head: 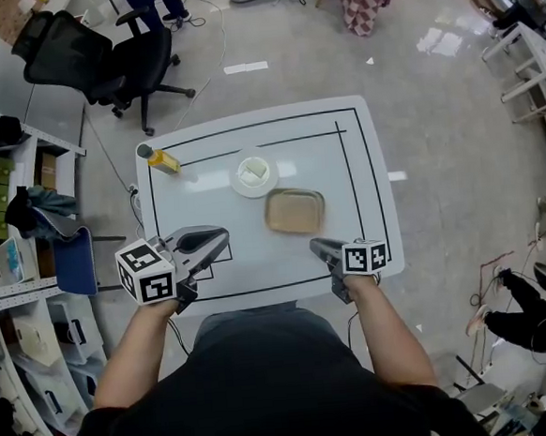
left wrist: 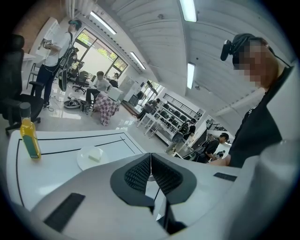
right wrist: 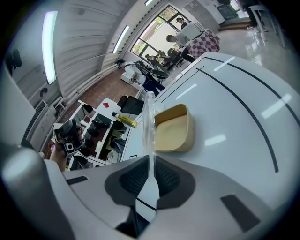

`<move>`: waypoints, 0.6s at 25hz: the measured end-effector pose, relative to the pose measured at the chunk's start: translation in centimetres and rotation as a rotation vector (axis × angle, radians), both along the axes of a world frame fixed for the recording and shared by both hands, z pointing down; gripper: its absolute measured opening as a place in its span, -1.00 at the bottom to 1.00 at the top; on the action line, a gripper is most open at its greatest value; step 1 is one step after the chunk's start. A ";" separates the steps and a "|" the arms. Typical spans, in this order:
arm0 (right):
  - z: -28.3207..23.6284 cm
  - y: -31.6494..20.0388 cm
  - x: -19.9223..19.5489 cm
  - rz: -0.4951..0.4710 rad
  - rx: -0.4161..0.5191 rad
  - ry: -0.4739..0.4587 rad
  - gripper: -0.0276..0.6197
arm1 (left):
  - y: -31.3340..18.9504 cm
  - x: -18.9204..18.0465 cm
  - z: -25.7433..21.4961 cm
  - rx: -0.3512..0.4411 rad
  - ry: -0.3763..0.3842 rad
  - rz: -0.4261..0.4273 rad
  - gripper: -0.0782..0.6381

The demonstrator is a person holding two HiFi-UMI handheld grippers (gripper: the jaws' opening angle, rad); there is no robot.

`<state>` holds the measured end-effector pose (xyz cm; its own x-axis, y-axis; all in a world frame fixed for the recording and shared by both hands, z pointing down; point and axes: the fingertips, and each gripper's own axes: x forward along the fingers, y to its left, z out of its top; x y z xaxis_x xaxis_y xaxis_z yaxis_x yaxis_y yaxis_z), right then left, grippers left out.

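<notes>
White surface (head: 362, 158), black border lines. Right gripper (right wrist: 151, 180): fingers closed on a clear plastic utensil (right wrist: 149, 126), near the tan tray (right wrist: 174, 133), not touching. Left gripper (left wrist: 151, 174): fingers closed, empty. White block (head: 254, 171) whole on plate (head: 238, 187); tray empty, nothing moved into it yet

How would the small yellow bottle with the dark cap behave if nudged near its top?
The small yellow bottle with the dark cap stands upright, tall and narrow, on the white table, so a high push would probably tip it. Its round body might then roll. It looks mostly full of liquid, so likely heavy for its size.
</notes>
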<state>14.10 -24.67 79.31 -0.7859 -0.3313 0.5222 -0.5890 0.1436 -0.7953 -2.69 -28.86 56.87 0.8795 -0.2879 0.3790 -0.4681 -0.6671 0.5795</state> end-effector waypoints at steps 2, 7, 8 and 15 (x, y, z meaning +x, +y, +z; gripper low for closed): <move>-0.4 0.2 -0.2 0.003 0.004 -0.011 -0.76 | 0.3 0.0 -0.2 0.004 0.000 0.001 -0.72; -1.6 0.7 0.0 0.005 0.021 -0.004 -0.77 | 1.1 -0.1 -1.3 0.018 0.007 0.002 -0.72; -1.7 0.8 0.2 0.003 0.024 0.007 -0.77 | 1.3 -0.1 -1.4 0.021 0.008 0.003 -0.72; -2.7 1.1 0.4 0.004 0.052 0.017 -0.77 | 2.6 -0.3 -1.8 0.028 0.009 0.000 -0.72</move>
<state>14.50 -23.56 76.65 -0.7754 -0.3613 0.5179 -0.6034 0.1821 -0.7764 -2.98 -26.31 55.05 0.8827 -0.2983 0.3632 -0.4632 -0.6828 0.5650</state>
